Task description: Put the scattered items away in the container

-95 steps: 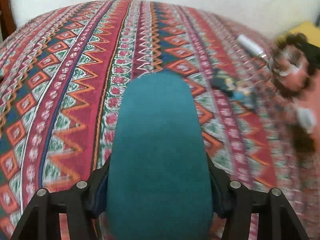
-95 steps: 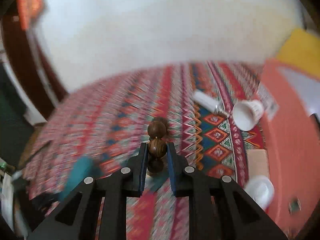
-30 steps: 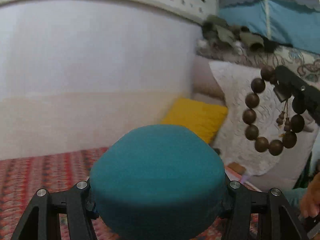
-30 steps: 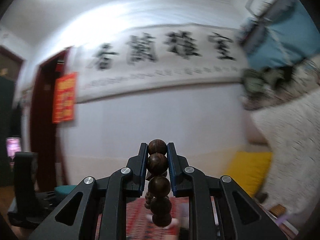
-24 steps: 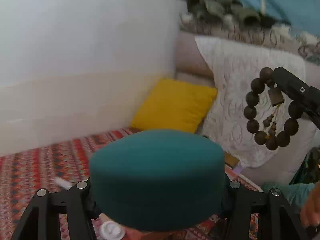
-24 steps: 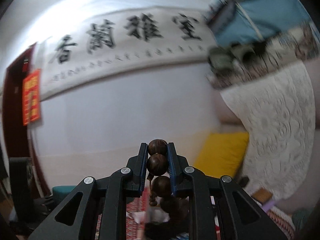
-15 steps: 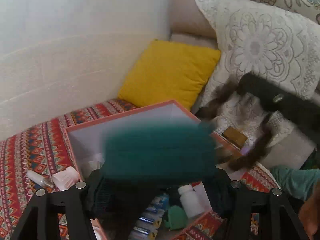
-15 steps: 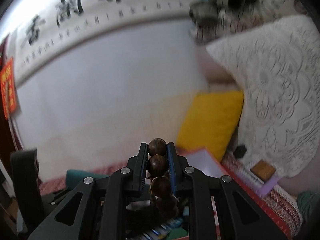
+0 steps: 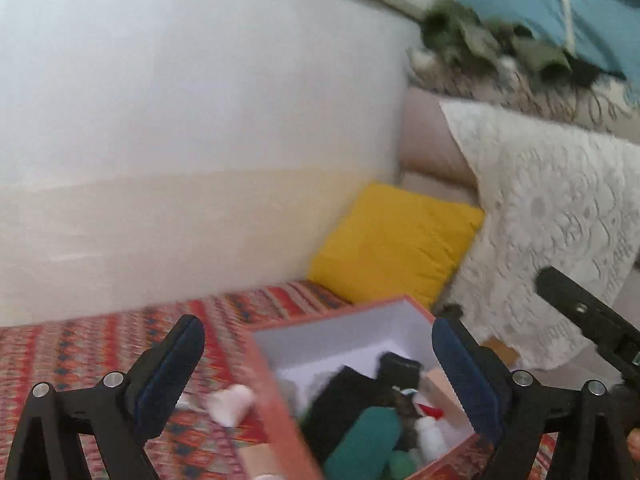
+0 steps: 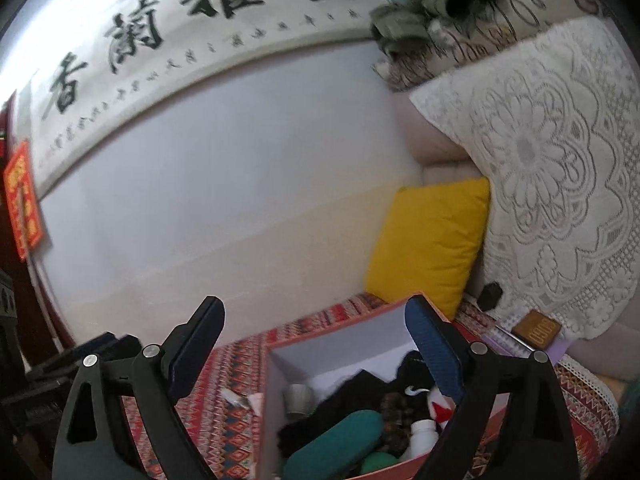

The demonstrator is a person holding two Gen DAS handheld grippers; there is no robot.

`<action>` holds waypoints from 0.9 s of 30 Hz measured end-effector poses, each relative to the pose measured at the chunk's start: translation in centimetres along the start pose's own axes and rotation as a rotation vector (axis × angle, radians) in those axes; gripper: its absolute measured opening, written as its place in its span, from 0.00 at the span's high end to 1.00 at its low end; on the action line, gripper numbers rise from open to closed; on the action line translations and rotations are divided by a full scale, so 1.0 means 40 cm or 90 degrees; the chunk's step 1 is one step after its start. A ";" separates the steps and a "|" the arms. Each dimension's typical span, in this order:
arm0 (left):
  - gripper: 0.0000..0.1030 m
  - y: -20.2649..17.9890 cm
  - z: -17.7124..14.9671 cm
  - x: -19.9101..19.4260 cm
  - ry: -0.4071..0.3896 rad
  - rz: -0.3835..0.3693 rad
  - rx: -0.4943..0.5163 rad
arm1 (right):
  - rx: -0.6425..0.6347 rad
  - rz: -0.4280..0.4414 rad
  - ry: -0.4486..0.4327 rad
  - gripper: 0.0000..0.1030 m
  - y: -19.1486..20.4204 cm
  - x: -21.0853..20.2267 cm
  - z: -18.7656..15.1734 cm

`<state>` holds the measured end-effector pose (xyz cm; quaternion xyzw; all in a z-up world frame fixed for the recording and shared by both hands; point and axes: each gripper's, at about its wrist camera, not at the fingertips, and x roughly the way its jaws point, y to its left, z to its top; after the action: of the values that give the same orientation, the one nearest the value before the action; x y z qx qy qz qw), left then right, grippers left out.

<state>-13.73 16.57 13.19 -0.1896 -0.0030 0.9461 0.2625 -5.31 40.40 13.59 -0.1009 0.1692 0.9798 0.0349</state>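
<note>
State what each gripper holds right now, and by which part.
Nothing: the left gripper and right gripper are both open and empty above the box.

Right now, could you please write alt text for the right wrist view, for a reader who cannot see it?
The right gripper is open and empty above an orange box holding a teal case, wooden beads and a white bottle. Behind it are a yellow cushion and a lace cover.

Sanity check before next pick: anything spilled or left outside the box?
Mostly fine. Teal case and bead bracelet lie inside the box. A white cup lies tipped on the patterned cloth just outside its left wall.
</note>
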 end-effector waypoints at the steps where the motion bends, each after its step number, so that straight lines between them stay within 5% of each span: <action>1: 0.06 0.025 0.001 -0.036 -0.010 0.022 -0.001 | -0.010 0.012 -0.009 0.08 0.029 -0.020 0.001; 6: 0.04 0.121 -0.030 -0.177 -0.034 0.148 0.006 | -0.064 0.070 -0.033 0.05 0.188 -0.092 -0.010; 14: 0.04 0.245 -0.139 -0.353 -0.048 0.292 -0.015 | -0.124 0.182 0.006 0.03 0.425 -0.163 -0.105; 22: 0.03 0.419 -0.278 -0.313 0.060 0.291 -0.099 | -0.121 0.245 0.146 0.03 0.546 -0.063 -0.296; 27: 0.03 0.491 -0.421 -0.183 0.164 0.258 -0.111 | -0.092 0.180 0.301 0.03 0.529 0.148 -0.479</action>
<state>-11.60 -5.59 -1.87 -0.3270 -0.0127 0.9437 0.0481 -9.70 14.21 1.54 -0.3041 0.1149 0.9338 -0.1495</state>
